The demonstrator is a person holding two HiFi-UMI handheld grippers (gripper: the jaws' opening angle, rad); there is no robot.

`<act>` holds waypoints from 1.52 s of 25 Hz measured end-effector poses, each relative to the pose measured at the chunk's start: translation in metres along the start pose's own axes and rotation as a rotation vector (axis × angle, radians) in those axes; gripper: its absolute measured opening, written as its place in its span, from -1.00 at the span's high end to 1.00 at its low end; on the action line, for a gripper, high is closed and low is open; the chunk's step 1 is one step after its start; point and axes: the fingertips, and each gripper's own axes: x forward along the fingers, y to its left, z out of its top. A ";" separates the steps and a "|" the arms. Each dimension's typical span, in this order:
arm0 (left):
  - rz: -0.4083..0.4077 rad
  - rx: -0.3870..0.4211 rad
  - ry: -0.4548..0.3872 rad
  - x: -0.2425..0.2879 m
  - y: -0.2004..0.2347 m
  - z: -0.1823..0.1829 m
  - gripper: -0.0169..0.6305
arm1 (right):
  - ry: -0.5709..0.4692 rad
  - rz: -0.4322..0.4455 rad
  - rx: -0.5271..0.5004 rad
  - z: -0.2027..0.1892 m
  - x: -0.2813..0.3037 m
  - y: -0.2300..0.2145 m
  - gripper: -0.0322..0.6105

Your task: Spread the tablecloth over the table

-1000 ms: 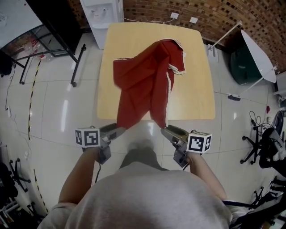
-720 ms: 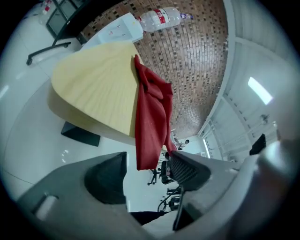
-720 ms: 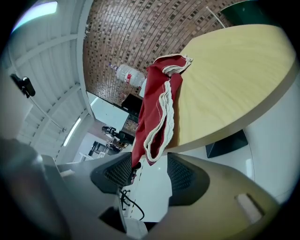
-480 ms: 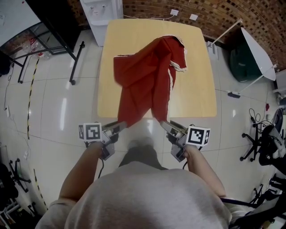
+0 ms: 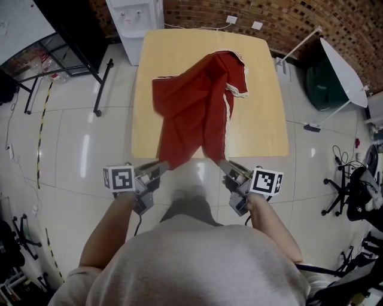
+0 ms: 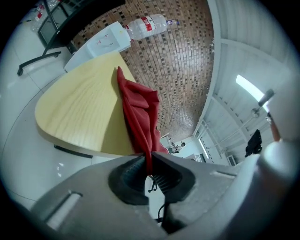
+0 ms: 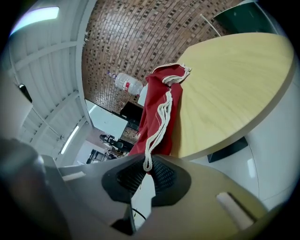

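A red tablecloth [image 5: 191, 107] with white trim lies bunched on the yellow wooden table [image 5: 260, 119], and two of its corners hang over the near edge. My left gripper [image 5: 164, 166] is shut on the left hanging corner. In the left gripper view the red fabric [image 6: 138, 112] runs down into that gripper [image 6: 149, 164] between its dark pads. My right gripper [image 5: 221, 163] holds the right corner. Its jaws are closing, and in the right gripper view the red cloth [image 7: 157, 105] and its white cord edge are pinched in that gripper [image 7: 147, 169].
A white water dispenser [image 5: 134, 15] stands behind the table against the brick wall. A black-framed stand [image 5: 75, 42] is at the back left, a white disc on a stand [image 5: 344, 72] at the right and an office chair [image 5: 359, 194] further right. Glossy tiled floor surrounds the table.
Both grippers moved up and in toward the table's near edge, and their jaws closed on the cloth's hanging corners. The cloth on the table has hardly shifted.
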 end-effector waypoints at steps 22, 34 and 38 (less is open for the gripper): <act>0.106 0.492 -0.132 -0.015 -0.144 0.122 0.92 | -0.207 -0.144 -0.471 0.119 -0.038 0.116 0.84; 0.216 0.637 -0.170 0.065 -0.175 0.262 0.92 | -0.203 -0.060 -0.530 0.282 -0.027 0.109 0.84; 0.258 0.670 -0.176 0.101 -0.179 0.324 0.92 | -0.184 -0.051 -0.543 0.354 -0.009 0.097 0.84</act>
